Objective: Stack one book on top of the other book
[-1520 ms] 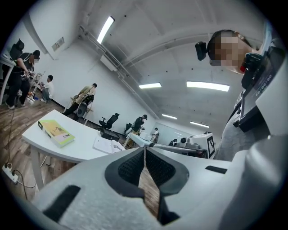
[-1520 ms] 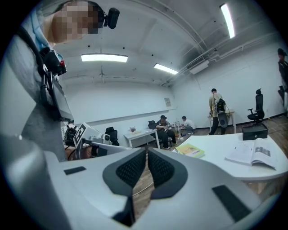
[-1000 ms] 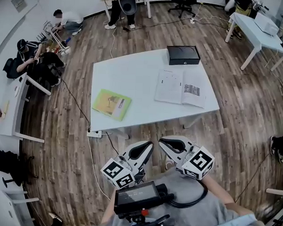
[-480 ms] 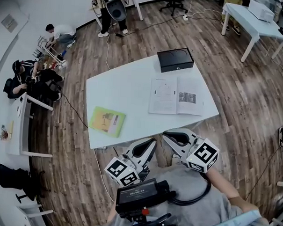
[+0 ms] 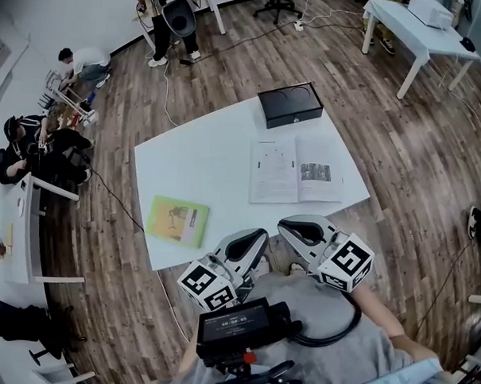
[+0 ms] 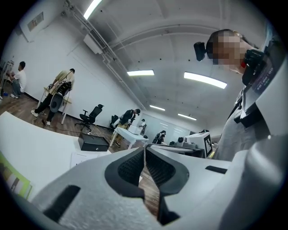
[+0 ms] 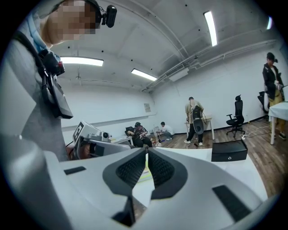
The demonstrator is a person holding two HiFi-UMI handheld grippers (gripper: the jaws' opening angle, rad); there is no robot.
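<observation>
A closed green book (image 5: 178, 221) lies flat near the front left of the white table (image 5: 210, 158). An open book (image 5: 295, 171) with white pages lies at the table's right side. Both grippers are held close to my body at the table's front edge, apart from both books. My left gripper (image 5: 258, 236) is shut with nothing in it, and so is my right gripper (image 5: 286, 225). In the left gripper view the shut left gripper (image 6: 145, 148) points across the table past the open book (image 6: 83, 158). In the right gripper view the shut right gripper (image 7: 147, 151) partly hides the green book (image 7: 145, 173).
A black box (image 5: 290, 103) stands at the table's far edge, behind the open book. Wooden floor surrounds the table. Another white table (image 5: 415, 28) stands far right, and people with chairs and gear are at the far left (image 5: 44, 139) and at the back.
The table and books have drawn closer to me and the grippers, now meeting its front edge. Both grippers stay shut and keep their pose before my body.
</observation>
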